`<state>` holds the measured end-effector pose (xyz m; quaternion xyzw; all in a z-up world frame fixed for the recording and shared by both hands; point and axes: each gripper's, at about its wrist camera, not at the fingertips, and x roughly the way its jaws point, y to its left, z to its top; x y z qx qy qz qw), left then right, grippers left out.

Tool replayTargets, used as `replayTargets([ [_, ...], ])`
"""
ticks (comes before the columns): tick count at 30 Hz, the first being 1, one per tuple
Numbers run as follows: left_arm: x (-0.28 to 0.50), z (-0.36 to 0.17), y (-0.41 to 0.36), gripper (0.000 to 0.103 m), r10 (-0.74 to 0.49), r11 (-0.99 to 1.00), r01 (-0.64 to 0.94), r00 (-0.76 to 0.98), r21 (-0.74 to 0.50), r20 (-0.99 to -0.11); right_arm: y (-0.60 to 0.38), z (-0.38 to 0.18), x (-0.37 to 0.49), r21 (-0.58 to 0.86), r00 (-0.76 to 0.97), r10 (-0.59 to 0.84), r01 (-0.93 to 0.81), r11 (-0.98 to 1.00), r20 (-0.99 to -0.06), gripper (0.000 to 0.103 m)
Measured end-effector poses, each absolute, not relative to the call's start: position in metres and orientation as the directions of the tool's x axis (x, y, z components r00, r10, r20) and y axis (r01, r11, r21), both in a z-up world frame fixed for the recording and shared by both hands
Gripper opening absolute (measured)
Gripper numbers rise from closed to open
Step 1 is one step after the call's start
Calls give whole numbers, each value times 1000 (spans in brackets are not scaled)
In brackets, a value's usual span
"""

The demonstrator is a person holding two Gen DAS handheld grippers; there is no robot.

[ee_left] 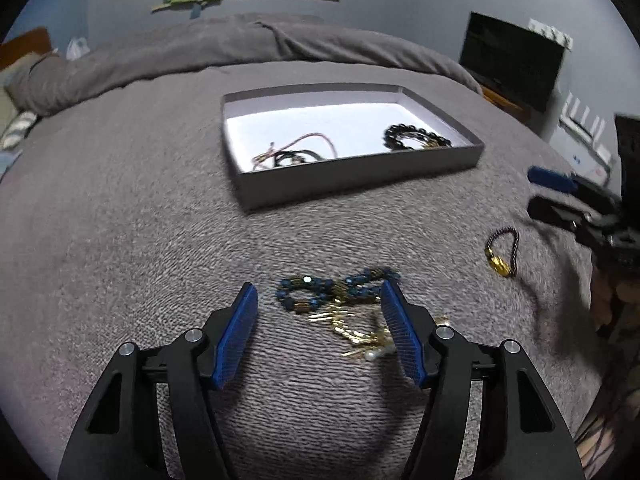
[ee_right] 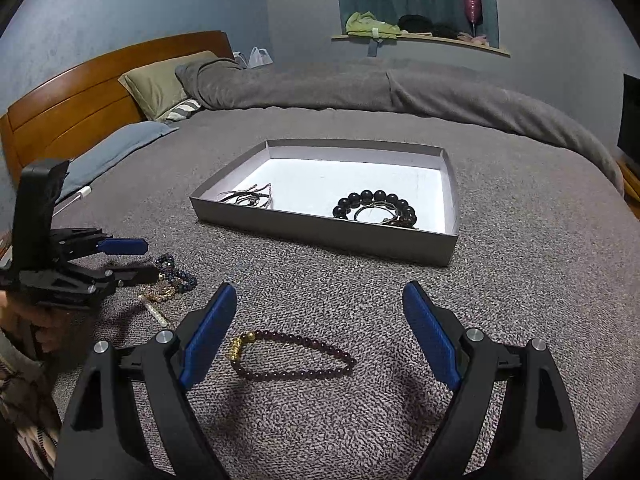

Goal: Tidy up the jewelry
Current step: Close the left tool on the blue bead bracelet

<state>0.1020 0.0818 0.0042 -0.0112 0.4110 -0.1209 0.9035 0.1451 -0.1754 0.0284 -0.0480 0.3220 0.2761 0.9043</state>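
Your left gripper (ee_left: 320,294) stands with its jaws apart over the grey blanket (ee_left: 120,240), holding nothing. A tangle of blue beads (ee_left: 320,286) lies between the blue pads, and the gold hairpiece (ee_left: 360,334) beside it runs under the right-hand pad; neither pad presses on them as far as you can see.

Your right gripper (ee_right: 320,294) is spread wide and empty too. The dark red bead bracelet (ee_right: 294,356) with its gold charm lies flat on the blanket between its fingers, touching neither.

Further out sits the shallow grey box (ee_right: 320,236), open, white inside. In its left corner lies a bundle of thin cords (ee_right: 250,199), one of them pink in the left wrist view. In its right part lies a black bead bracelet (ee_right: 374,200) with a thinner ring lying inside its loop.

Beyond the box a rolled grey duvet (ee_right: 320,84) crosses the bed, then the wooden headboard (ee_right: 80,92).
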Motion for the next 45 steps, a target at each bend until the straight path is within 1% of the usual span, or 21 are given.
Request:
replayTargets([
  [5, 119, -5, 101, 65, -296, 955, 155, 599, -254, -744, -174, 28, 145, 101, 633, 475, -533, 840, -611, 84],
  [7, 126, -11, 103, 65, -317, 947, 146, 578, -287, -752, -173, 27, 145, 100, 632, 475, -534, 839, -613, 84],
  [9, 129, -15, 103, 63, -320, 946, 140, 571, -294, -756, -174, 27, 144, 101, 630, 476, -535, 839, -614, 84],
  [10, 130, -16, 102, 58, -308, 949, 134, 572, -284, -760, -174, 27, 144, 100, 631, 475, -535, 839, -614, 84],
  [14, 125, -13, 100, 21, -264, 963, 124, 596, -239, -758, -175, 27, 145, 102, 635, 473, -529, 843, -611, 84],
  [16, 123, -10, 102, 8, -237, 971, 115, 612, -212, -754, -176, 28, 146, 105, 637, 472, -525, 845, -610, 84],
  [21, 119, 5, 116, 8, -195, 978, 79, 663, -192, -722, -178, 26, 146, 111, 630, 474, -526, 843, -615, 84],
  [30, 114, 18, 133, 8, -158, 983, 40, 696, -182, -700, -162, 10, 140, 95, 559, 482, -582, 808, -675, 84],
  [35, 108, 36, 150, 8, -93, 985, -25, 750, -169, -655, -152, 2, 137, 85, 529, 479, -605, 792, -700, 84],
  [37, 107, 39, 156, 8, -86, 984, -36, 756, -173, -649, -150, 0, 136, 82, 526, 478, -609, 789, -703, 84],
  [45, 119, 9, 150, 8, -117, 986, -12, 662, -166, -740, -150, -9, 141, 71, 514, 450, -598, 798, -730, 84],
])
